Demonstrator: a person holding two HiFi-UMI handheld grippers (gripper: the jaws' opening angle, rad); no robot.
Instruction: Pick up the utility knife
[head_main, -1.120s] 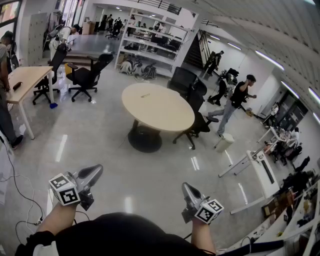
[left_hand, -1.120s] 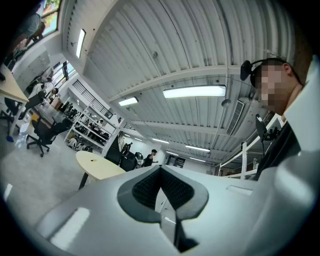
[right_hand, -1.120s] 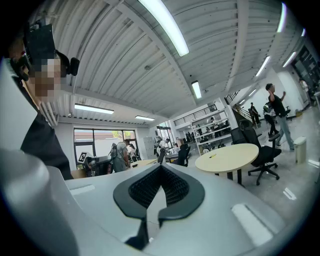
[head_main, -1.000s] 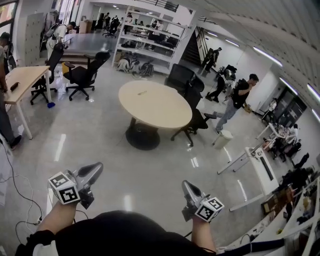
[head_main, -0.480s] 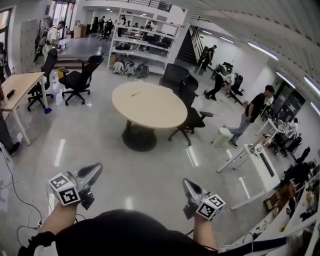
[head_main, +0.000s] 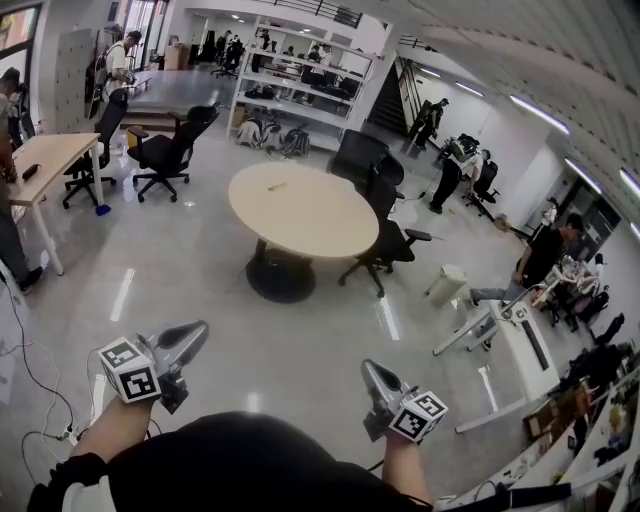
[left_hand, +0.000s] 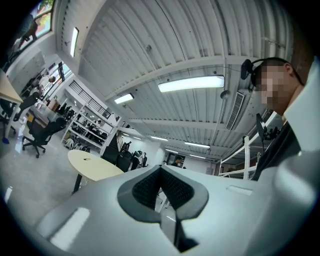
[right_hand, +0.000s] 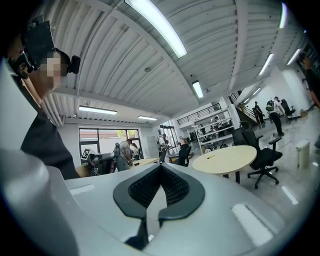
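Observation:
A small yellowish object (head_main: 277, 186), possibly the utility knife, lies on the far side of the round beige table (head_main: 320, 222) ahead; it is too small to tell for sure. It also shows as a speck (right_hand: 212, 156) on the table (right_hand: 227, 159) in the right gripper view, and the table (left_hand: 92, 166) appears in the left gripper view. My left gripper (head_main: 201, 331) and right gripper (head_main: 367, 368) are held low over the floor, well short of the table. Both are shut and hold nothing, as the left (left_hand: 160, 169) and right (right_hand: 161, 167) gripper views show.
Black office chairs (head_main: 385, 245) stand at the table's right side. A wooden desk (head_main: 45, 160) with more chairs (head_main: 165, 150) is at the left, shelving (head_main: 300, 85) at the back, white desk frames (head_main: 510, 330) at the right. People (head_main: 540, 255) walk about. Cables (head_main: 40, 400) lie on the floor.
The head view has swung slightly and the table keeps about the same place. A person in black at the right has walked further right. Both grippers stay shut in the same spots in view.

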